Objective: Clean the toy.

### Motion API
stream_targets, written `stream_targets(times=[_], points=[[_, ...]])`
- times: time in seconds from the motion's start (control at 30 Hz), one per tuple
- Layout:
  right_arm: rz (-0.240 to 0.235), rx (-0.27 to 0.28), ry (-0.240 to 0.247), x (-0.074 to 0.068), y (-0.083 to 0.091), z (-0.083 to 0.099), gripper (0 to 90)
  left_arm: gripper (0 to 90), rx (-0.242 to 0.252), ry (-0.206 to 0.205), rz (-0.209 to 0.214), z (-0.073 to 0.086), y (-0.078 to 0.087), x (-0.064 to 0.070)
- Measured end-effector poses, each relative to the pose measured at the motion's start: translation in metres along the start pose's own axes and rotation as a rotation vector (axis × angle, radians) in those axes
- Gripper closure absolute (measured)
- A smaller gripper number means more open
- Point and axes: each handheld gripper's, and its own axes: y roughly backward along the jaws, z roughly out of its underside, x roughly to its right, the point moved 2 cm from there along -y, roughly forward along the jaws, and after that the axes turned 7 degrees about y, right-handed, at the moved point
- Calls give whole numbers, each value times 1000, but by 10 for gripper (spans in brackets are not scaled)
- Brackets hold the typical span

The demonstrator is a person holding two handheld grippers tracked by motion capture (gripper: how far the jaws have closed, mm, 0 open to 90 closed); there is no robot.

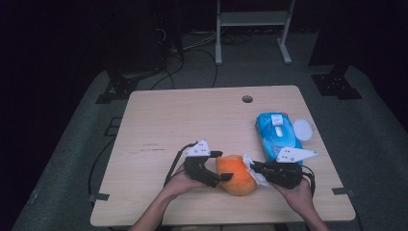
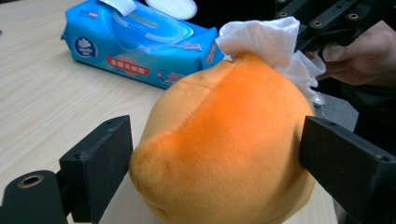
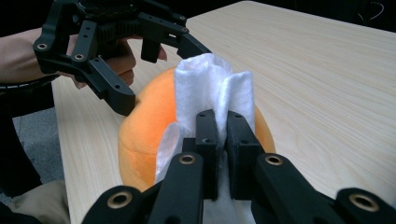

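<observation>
From above, on the near edge of the counter [image 1: 192, 115], we see the orange plush [image 1: 234, 174] lying between both tongs. Left tongs [image 1: 219, 166] straddle it, one jaw on each side, touching; right tongs [image 1: 252, 168] are pinched on a white wipe [image 1: 250, 163] laid against the plush's right side. Just beyond sits a blue wipes pack [image 1: 276, 137] with its flap open, and a round white lid [image 1: 302, 129] lies beside it. Nothing blocks either hand. A round hole [image 1: 247, 99] sits at the far edge.

Left gripper view: the jaws bracket the plush; its seam runs up toward the wipe at the top. The pack label has white characters on a red band, which we can't read at this size, plus a round logo.

Right gripper view: the jaws are closed on the wipe, folds standing upright against the plush. The plush's long axis runs roughly left-right across the counter.
</observation>
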Motion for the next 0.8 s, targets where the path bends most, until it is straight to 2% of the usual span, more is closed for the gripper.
stream_targets(times=[0.03, 0.13, 0.17, 0.2, 0.23, 0.27, 0.33, 0.37, 0.4, 0.5, 0.6, 0.63, 0.7, 0.73, 0.8], points=[[4, -4, -3, 1, 1, 2, 840, 89, 0, 16, 11, 1, 0, -2], [7, -5, -2, 1, 2, 3, 840, 89, 3, 30, 22, 2, -1, -3], [7, -5, -7, 1, 3, 3, 840, 89, -5, 43, 41, 3, -2, -4], [7, -5, -7, 1, 3, 3, 840, 90, -5, 43, 41, 3, -2, -4], [11, -6, -5, 2, 3, 3, 840, 97, -19, 47, 68, 4, -2, -3], [11, -6, -5, 2, 3, 3, 840, 115, -19, 47, 68, 4, -2, -3], [20, -7, -11, 3, 5, 4, 840, 137, -39, 17, 86, 5, -2, 0], [22, -7, -12, 4, 5, 4, 840, 147, -46, 8, 116, 4, -1, 2], [22, -7, -12, 4, 5, 4, 840, 160, -46, 8, 116, 4, -1, 2], [40, -10, -30, 9, 12, 8, 839, 182, -27, -14, 175, 6, 1, 3], [45, -12, -40, 11, 15, 11, 839, 179, -17, -15, 164, 6, 0, 1], [46, -15, -44, 10, 15, 11, 839, 152, -17, -6, 159, 7, -1, 0], [43, -16, -39, 9, 14, 10, 839, 96, -52, 23, 125, 12, -8, -7], [43, -16, -39, 9, 14, 10, 839, 77, -52, 23, 125, 12, -8, -7], [42, -17, -30, 8, 12, 8, 839, 76, -51, 49, 143, 15, -10, -11]])
